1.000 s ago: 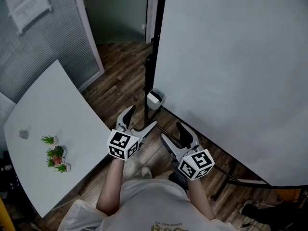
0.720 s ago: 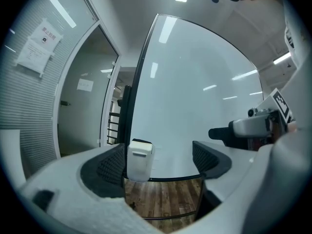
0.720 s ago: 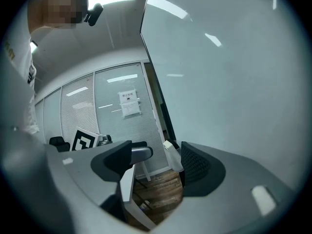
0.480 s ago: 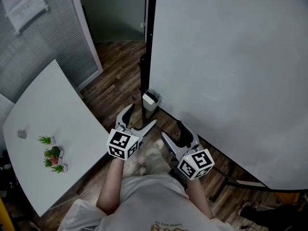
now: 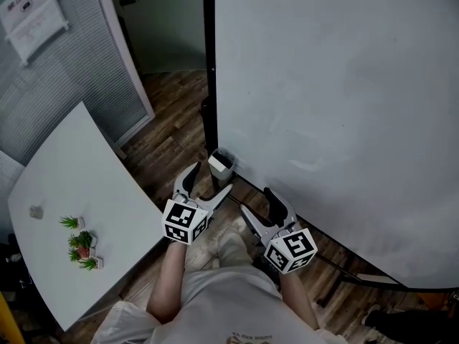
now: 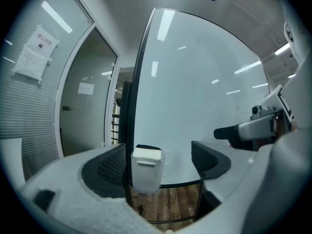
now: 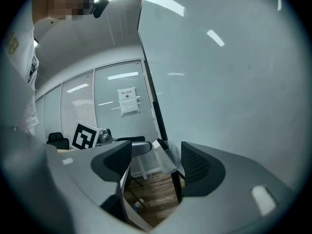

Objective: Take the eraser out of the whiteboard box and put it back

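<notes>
A small white box [image 5: 220, 165] hangs at the lower left corner of the large whiteboard [image 5: 337, 106]. A dark strip shows at the box's open top; I cannot tell the eraser apart. In the left gripper view the box [image 6: 146, 168] stands between the spread jaws, a short way ahead. My left gripper [image 5: 206, 183] is open just below the box. My right gripper [image 5: 258, 205] is open too, beside the board's bottom edge, and in the right gripper view the box [image 7: 165, 157] shows between its jaws, farther off.
A white table [image 5: 72, 192] with small potted plants [image 5: 82, 242] stands at the left. The whiteboard's black stand [image 5: 208, 63] rises beside the box. Wooden floor [image 5: 172, 127] lies below, with a glass partition [image 5: 57, 70] and a doorway at the far left.
Both grippers and my view have shifted toward the whiteboard; the box now sits closer to the left gripper's jaws. Both grippers stay open.
</notes>
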A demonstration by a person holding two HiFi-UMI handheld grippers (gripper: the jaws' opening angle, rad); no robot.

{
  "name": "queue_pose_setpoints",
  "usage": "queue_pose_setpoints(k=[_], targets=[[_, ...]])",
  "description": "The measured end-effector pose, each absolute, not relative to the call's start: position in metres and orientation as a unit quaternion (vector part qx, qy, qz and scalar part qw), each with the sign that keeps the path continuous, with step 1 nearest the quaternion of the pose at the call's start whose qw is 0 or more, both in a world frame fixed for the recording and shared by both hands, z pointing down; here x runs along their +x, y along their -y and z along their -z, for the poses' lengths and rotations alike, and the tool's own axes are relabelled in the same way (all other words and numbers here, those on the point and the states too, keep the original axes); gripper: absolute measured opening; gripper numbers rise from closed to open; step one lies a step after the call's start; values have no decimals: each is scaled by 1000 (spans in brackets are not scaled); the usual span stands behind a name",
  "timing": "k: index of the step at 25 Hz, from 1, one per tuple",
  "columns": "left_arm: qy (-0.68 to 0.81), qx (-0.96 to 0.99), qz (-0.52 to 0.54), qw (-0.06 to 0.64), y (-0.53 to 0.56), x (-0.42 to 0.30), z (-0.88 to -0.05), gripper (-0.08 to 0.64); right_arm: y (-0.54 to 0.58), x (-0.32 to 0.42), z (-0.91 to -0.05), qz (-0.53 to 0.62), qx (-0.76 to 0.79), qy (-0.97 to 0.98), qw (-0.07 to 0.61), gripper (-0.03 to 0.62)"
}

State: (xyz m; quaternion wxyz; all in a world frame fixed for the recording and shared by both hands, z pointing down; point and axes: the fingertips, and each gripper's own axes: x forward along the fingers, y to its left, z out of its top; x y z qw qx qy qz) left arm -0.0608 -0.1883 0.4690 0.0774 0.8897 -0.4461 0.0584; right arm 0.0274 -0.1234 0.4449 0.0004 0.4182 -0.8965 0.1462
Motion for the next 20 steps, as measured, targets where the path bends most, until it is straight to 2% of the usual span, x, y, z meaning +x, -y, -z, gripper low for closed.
queue_pose_setpoints(k=[20], targets=[[438, 893, -66, 81, 214, -56, -476, 383, 148, 24, -454, -158, 393, 906, 12, 314]])
